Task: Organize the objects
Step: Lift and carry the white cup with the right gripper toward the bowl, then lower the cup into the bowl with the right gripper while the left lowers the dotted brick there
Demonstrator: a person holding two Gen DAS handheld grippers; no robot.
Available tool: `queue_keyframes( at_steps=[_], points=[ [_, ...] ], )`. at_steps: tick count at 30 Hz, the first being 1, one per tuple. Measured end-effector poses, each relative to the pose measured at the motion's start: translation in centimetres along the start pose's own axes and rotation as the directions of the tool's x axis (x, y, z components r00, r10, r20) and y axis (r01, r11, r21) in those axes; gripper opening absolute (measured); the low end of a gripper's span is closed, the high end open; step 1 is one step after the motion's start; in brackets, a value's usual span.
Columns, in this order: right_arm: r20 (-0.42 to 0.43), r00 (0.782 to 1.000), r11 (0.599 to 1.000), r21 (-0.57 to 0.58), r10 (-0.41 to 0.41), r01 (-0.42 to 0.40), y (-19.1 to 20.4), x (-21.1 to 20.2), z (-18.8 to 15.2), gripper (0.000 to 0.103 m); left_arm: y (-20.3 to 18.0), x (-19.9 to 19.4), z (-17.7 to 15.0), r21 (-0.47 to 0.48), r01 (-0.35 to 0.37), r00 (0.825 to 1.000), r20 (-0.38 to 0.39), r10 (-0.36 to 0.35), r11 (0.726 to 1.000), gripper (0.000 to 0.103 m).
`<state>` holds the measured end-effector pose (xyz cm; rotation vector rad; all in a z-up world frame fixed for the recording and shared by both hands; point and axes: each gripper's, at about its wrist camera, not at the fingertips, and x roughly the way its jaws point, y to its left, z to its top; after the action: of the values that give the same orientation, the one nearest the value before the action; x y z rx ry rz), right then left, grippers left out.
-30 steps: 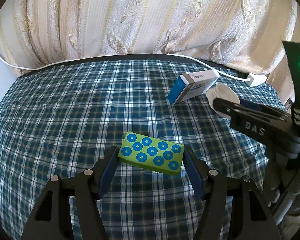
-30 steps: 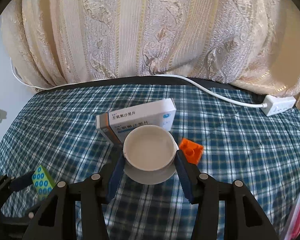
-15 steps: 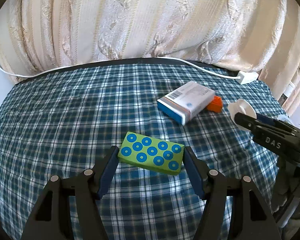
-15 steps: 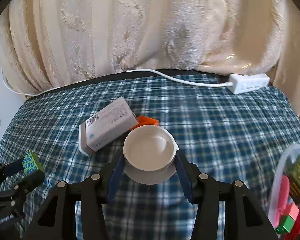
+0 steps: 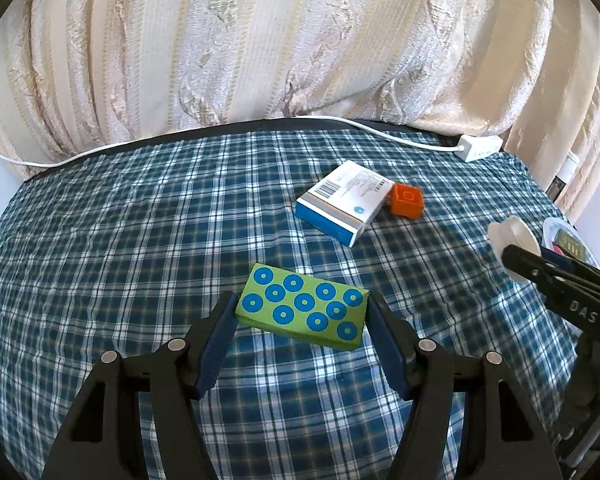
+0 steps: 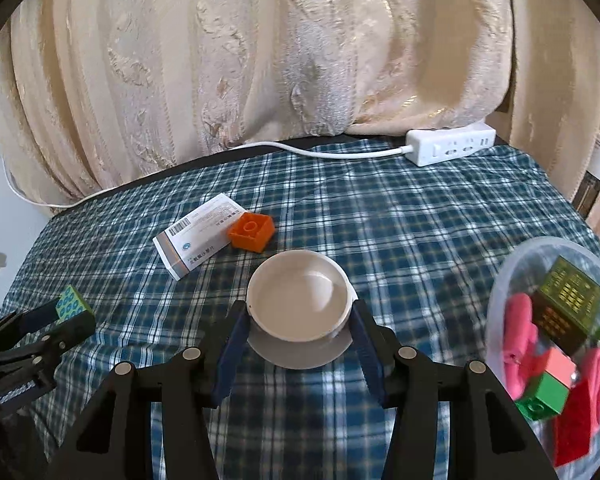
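1. A green rectangular box with blue dots (image 5: 302,312) is pinched by the left gripper (image 5: 300,320), held above the checked cloth (image 5: 140,240), probably for sorting.
2. A small white round dish (image 6: 298,300) is clamped by the right gripper (image 6: 298,344), likely bound for the clear plastic container (image 6: 500,280) at 3 o'clock.
3. A white-and-blue medicine carton (image 6: 196,240) and an orange plastic brick (image 6: 251,232) lie at 11 o'clock, touching; nothing blocks the way.

1 bowl (image 6: 298,304), 1 medicine box (image 5: 342,207), 1 orange brick (image 5: 407,199)

Left hand-held gripper (image 5: 302,312) clamped, tilted down; right hand-held gripper (image 6: 298,320) likewise.

Brick (image 5: 407,199) right of, seemingly touching, carton (image 5: 343,203).
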<state>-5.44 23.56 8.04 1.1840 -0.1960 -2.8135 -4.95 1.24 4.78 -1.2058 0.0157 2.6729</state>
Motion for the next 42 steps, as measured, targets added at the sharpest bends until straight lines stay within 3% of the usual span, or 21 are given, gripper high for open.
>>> queue_keyframes(
  at_steps=[25, 42],
  points=[
    [0.087, 0.995, 0.99, 0.133, -0.051, 0.039, -7.5, -5.9, -2.1, 0.054, -6.4, 0.2, -0.5, 0.104, 0.05, 0.998, -0.027, -0.048, 0.993, 0.066],
    [0.116, 0.974, 0.939, 0.308, -0.195, 0.152, -17.3, -10.3, -4.8, 0.054, -13.1, -0.3, -0.7, 0.198, 0.106, 0.994, -0.049, -0.098, 0.975, 0.066]
  ],
)
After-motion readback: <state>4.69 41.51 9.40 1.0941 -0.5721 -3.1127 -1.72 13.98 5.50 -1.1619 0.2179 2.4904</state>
